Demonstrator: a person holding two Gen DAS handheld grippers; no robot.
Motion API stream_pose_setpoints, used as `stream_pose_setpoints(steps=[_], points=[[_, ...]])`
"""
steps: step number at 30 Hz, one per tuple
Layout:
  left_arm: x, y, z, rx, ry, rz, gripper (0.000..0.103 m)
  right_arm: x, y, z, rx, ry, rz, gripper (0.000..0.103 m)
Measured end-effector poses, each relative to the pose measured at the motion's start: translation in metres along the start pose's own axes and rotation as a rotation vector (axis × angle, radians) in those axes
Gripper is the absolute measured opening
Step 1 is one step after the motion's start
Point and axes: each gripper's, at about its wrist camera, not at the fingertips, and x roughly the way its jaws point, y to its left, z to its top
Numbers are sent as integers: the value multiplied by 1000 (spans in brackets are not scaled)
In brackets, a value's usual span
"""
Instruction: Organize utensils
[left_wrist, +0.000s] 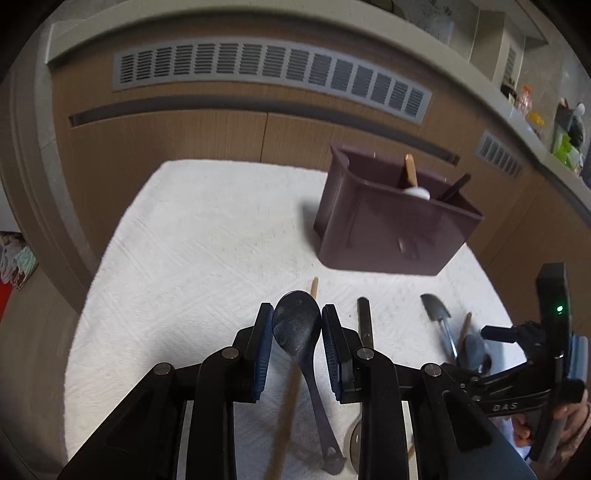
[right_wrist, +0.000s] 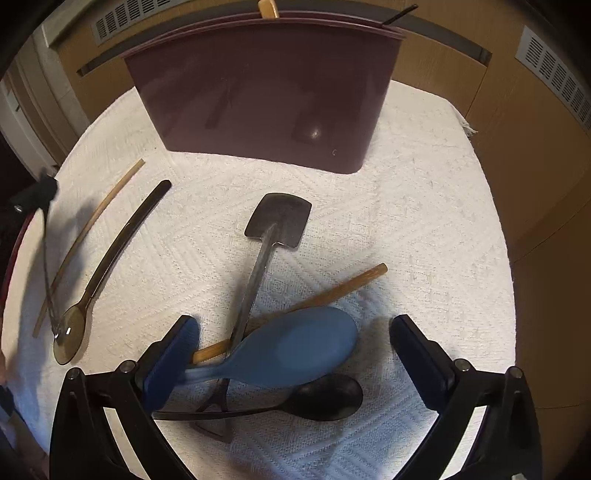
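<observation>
Spoon, dark (left_wrist: 297, 325), sits bowl-up between the closed pads of the left hand-held gripper (left_wrist: 297, 328) at lower centre, lifted off the white-clothed worktop (left_wrist: 192, 236). The grip is on the rounded bowl, so it could pivot or slip free on the way to the maroon organizer bin (left_wrist: 391, 225), upper right. The right hand-held gripper (right_wrist: 295, 354) stands wide open, empty, over a crossed pile: one blue spoon (right_wrist: 295, 350), one black spoon (right_wrist: 325, 397), one spatula (right_wrist: 277, 221), one wooden stick (right_wrist: 332, 291).
</observation>
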Motion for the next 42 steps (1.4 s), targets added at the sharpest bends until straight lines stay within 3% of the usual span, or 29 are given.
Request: stream_pose_setpoints(steps=[2,4,6,8,10,14,16,19,20,27,31,33,35,38,39,40,41,42], points=[[-7,4,2,-3,-15,4,27,-10,5,1,7,-51,-41,83],[-15,8,3,4,-41,21,27,-27,17,1,29,-122,-45,81],[-20,11,4,8,-65,34,27,-37,32,5,40,-148,29,69],[-26,17,1,2,-85,43,27,-36,50,12,53,-125,111,52],[-30,26,0,-17,-91,45,27,-26,71,19,45,-89,165,50],[-37,42,-4,-54,-91,42,27,-9,105,26,22,-70,129,46],[-40,47,-6,-67,-92,36,27,-4,119,31,-1,-90,69,44],[-40,50,-8,-76,-82,35,27,-2,130,33,-67,-97,41,17],[-38,52,-9,-89,-71,37,27,-3,131,34,-85,-92,45,13],[-13,79,-17,-242,92,110,29,-26,88,26,-84,-155,31,10],[12,86,-22,-314,184,159,41,-37,50,19,-7,-169,45,10],[23,85,-20,-334,192,175,44,-39,38,15,16,-174,49,10],[30,77,-14,-318,191,199,50,-42,28,9,34,-181,63,10],[45,59,-6,-242,183,233,50,-45,17,1,50,-198,94,10],[49,49,-5,-192,177,247,47,-45,16,0,54,-206,108,10],[53,44,-4,-158,172,255,35,-44,19,1,59,-210,120,10],[54,36,-6,-117,171,260,29,-46,17,-1,64,-215,137,10],[54,30,-7,-91,168,243,29,-45,17,1,68,-218,158,10]])
